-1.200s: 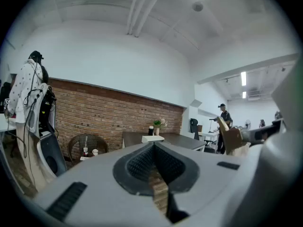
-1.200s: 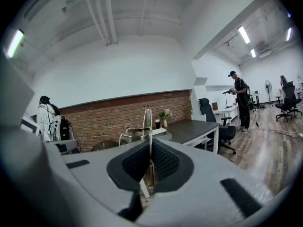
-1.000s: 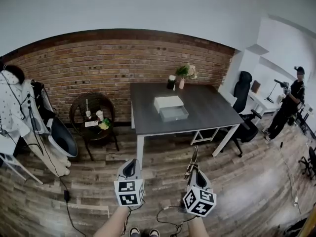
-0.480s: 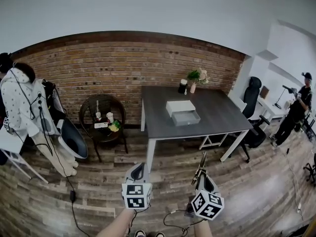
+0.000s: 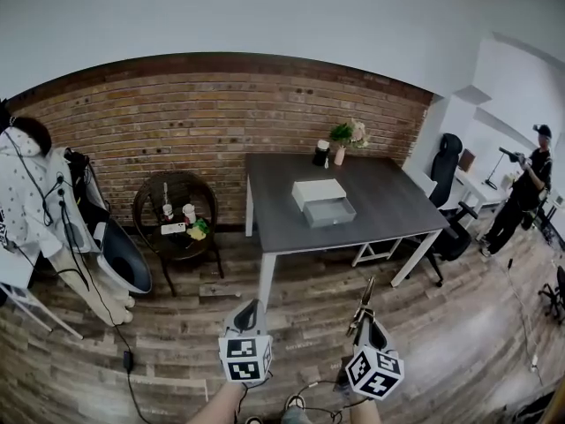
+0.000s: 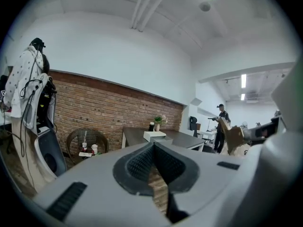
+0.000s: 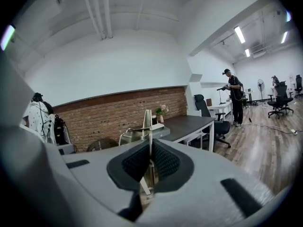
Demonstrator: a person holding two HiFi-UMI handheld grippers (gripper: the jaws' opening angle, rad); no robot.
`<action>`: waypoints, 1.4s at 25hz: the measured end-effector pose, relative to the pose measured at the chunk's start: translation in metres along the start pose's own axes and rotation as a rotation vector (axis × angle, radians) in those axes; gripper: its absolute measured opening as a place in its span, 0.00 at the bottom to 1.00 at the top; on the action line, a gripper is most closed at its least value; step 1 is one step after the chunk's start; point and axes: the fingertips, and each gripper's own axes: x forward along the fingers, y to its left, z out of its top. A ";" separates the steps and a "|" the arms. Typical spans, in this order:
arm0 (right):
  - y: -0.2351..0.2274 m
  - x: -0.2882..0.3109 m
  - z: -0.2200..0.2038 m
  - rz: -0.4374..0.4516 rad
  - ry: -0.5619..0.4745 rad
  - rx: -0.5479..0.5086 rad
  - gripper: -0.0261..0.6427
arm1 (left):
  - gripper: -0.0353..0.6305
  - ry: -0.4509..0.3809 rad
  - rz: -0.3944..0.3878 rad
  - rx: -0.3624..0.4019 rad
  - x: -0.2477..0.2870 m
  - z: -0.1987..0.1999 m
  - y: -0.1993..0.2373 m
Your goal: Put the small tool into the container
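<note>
At lower centre a slim brass-coloured metal tool (image 5: 365, 294) is clamped in the fingers of the right gripper (image 5: 365, 318), those of the left gripper (image 5: 250, 307) are pressed together, and a white drawer box (image 5: 322, 200) is set on the dark grey desk (image 5: 388, 210) above.

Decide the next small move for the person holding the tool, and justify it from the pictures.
Probably carry the right claw forward toward the table. The claw is shut on the small tool, while the white container, its drawer standing open, sits on the table well ahead of it, so the tool looks too far away to release yet.
</note>
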 end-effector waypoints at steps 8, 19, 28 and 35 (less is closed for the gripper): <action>-0.020 0.053 0.006 -0.015 0.006 0.030 0.05 | 0.06 0.021 0.013 0.008 0.049 -0.004 0.002; -0.063 0.166 0.047 0.053 0.012 0.046 0.05 | 0.06 0.008 0.073 0.022 0.153 0.024 -0.029; -0.113 0.242 0.081 0.097 0.026 0.046 0.05 | 0.06 0.012 0.132 0.036 0.225 0.043 -0.068; -0.136 0.285 0.088 0.125 0.037 0.057 0.05 | 0.06 0.025 0.166 0.052 0.263 0.043 -0.080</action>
